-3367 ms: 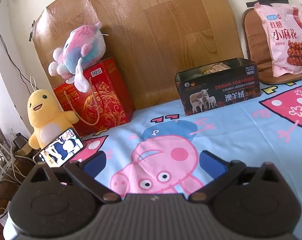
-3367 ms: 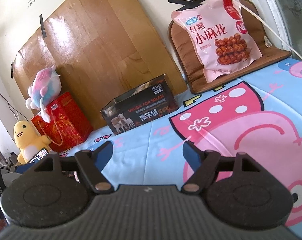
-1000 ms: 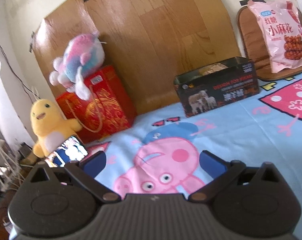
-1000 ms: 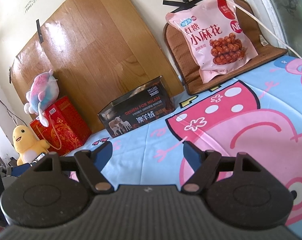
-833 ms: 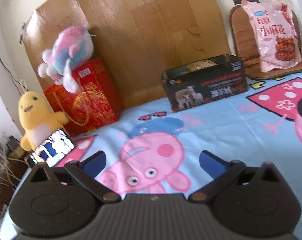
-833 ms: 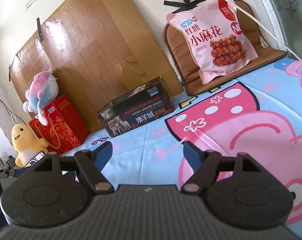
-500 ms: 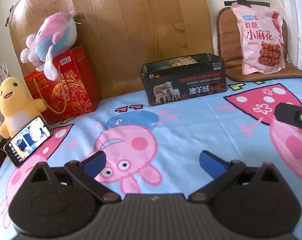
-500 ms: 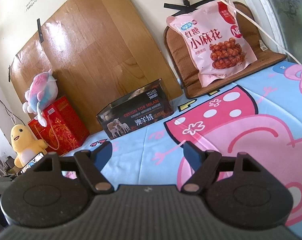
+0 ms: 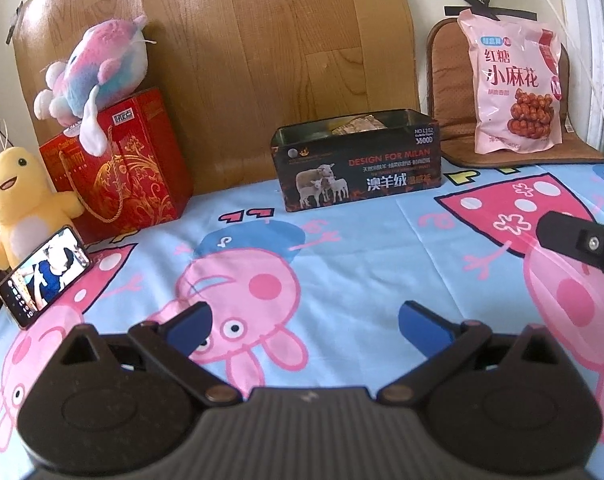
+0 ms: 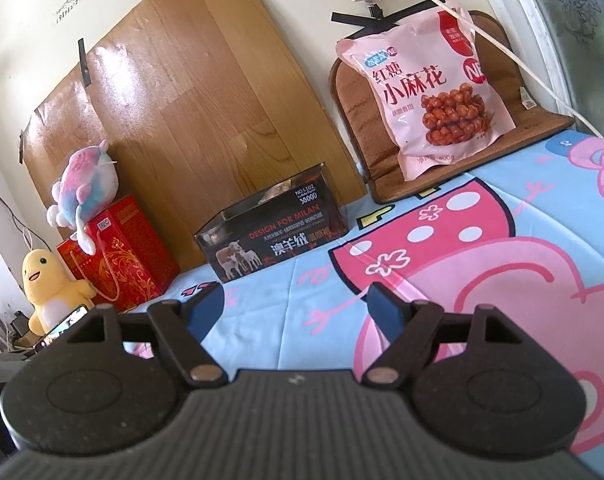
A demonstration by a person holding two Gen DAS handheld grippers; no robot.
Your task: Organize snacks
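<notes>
Count: 1 pink plastic snack bag (image 9: 516, 88), 1 open dark rectangular tin (image 9: 358, 168), 1 red gift bag (image 9: 120, 168), 2 plush toys: yellow duck (image 9: 20, 204), pink-blue one (image 9: 98, 74). 1 phone (image 9: 44, 276). 1 brown cushion (image 9: 450, 120).

Bright daylight from the right; sharp focus, glare on wood, fisheye-bent edges

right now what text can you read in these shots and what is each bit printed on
"红糖 小麻花": pink snack bag leaning on the brown cushion.
"400g": the bag's lower edge.
"DESIGN FOR MILAN" and "澳羊绒": front of the black tin box.
"NO.L102" and "3800D": the tin's upper right corner.
Too small or blurred: the tin's fine print, the white label on the red gift bag, the phone screen.
</notes>
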